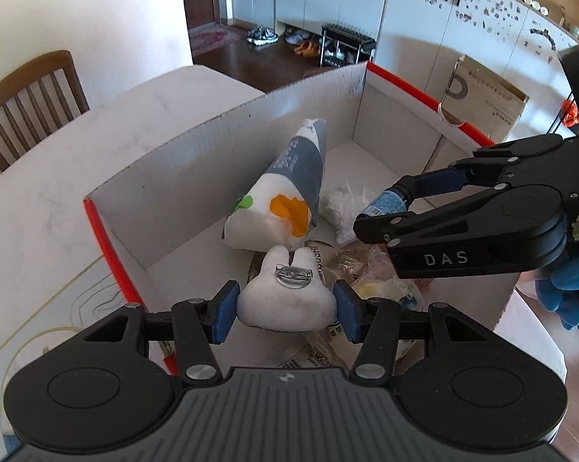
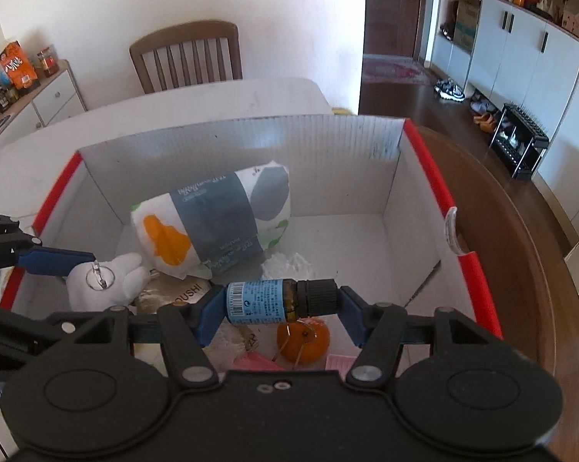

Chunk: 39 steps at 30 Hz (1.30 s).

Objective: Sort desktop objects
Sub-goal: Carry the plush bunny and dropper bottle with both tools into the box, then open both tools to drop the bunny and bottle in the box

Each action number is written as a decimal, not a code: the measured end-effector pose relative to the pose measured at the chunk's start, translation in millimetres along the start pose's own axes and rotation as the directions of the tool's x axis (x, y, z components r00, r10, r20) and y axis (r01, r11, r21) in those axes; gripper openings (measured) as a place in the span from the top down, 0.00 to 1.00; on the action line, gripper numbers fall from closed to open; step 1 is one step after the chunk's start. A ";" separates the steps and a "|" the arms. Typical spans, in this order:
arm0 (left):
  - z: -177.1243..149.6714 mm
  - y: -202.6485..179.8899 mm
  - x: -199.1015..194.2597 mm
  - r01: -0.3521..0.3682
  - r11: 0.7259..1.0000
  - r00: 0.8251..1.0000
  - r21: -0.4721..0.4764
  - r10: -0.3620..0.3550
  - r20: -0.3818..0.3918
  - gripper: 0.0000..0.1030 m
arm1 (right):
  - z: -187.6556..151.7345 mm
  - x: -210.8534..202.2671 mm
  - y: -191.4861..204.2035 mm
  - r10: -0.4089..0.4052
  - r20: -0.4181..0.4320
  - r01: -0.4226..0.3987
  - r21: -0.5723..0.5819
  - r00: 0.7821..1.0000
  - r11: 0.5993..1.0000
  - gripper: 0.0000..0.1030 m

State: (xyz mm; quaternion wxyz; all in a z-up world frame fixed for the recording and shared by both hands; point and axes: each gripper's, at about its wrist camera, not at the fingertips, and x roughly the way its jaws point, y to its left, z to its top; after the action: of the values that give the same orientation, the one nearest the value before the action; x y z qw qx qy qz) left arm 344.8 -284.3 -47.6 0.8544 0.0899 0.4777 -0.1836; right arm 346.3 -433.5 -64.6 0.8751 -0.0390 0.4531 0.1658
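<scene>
"DAS" on right gripper (image 1: 381,208), "OUSHI" on packet (image 2: 185,292) in box

Bright dining corner, daylight washing everything pale.
A wooden slat-back chair (image 2: 187,56) sits against the white wall (image 2: 135,0) behind a white table (image 2: 220,96) — dark wood floor (image 2: 455,119) runs past a black shoe rack (image 2: 518,146) to pale cabinets (image 2: 528,46), shoes (image 2: 449,90) scattered near a dark door (image 2: 391,7).
</scene>
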 end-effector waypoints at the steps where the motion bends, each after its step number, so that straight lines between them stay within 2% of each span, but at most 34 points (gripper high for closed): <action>1: 0.6 0.8 2.1 0.006 1.000 1.000 0.000 -0.006 -0.010 0.49 | 0.7 2.6 0.1 0.001 -0.013 -0.001 -0.003 1.000 1.000 0.40; 6: 2.1 7.6 7.7 0.029 0.999 0.999 -0.027 -0.030 -0.037 0.49 | 1.9 10.8 -1.4 0.010 -0.053 -0.009 0.007 0.999 1.000 0.40; 11: 1.1 9.8 5.7 0.052 0.998 0.998 -0.034 -0.053 -0.031 0.49 | 3.3 11.3 -1.4 0.025 -0.067 -0.025 -0.001 0.997 1.000 0.40; 14: -0.1 11.1 3.5 0.062 0.997 0.998 -0.048 -0.063 -0.025 0.45 | 5.9 10.6 -1.7 0.034 -0.064 -0.034 -0.006 0.997 0.999 0.40; 15: -1.1 11.7 2.3 0.064 0.996 0.998 -0.054 -0.065 -0.022 0.40 | 5.5 9.6 -2.0 0.035 -0.062 -0.036 -0.005 0.997 0.999 0.39; 17: -3.1 12.7 -1.2 0.065 0.996 0.998 -0.065 -0.066 -0.010 0.35 | 6.5 8.5 -4.4 0.039 -0.059 -0.039 0.003 0.998 0.999 0.38; 26: -10.9 12.1 -23.5 0.099 0.992 0.994 -0.078 -0.096 0.050 0.31 | 0.9 -15.8 -6.1 0.059 -0.019 -0.060 -0.007 0.998 0.998 0.33; 31: -21.2 13.5 -38.1 0.075 0.993 0.993 -0.093 -0.066 0.099 0.31 | -2.6 -35.7 -4.3 0.087 0.008 -0.087 0.009 0.996 0.996 0.33; 39: -33.3 16.3 -65.7 0.080 0.991 0.986 -0.108 -0.063 0.155 0.31 | -13.4 -67.9 5.6 0.107 0.065 -0.107 0.004 0.992 0.994 0.33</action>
State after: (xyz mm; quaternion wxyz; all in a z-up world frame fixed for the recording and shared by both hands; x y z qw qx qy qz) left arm 293.9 -243.5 -9.7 0.8848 0.0094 0.4241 -0.1929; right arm 297.7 -448.5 -17.4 0.8792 -0.0062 0.4266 0.2119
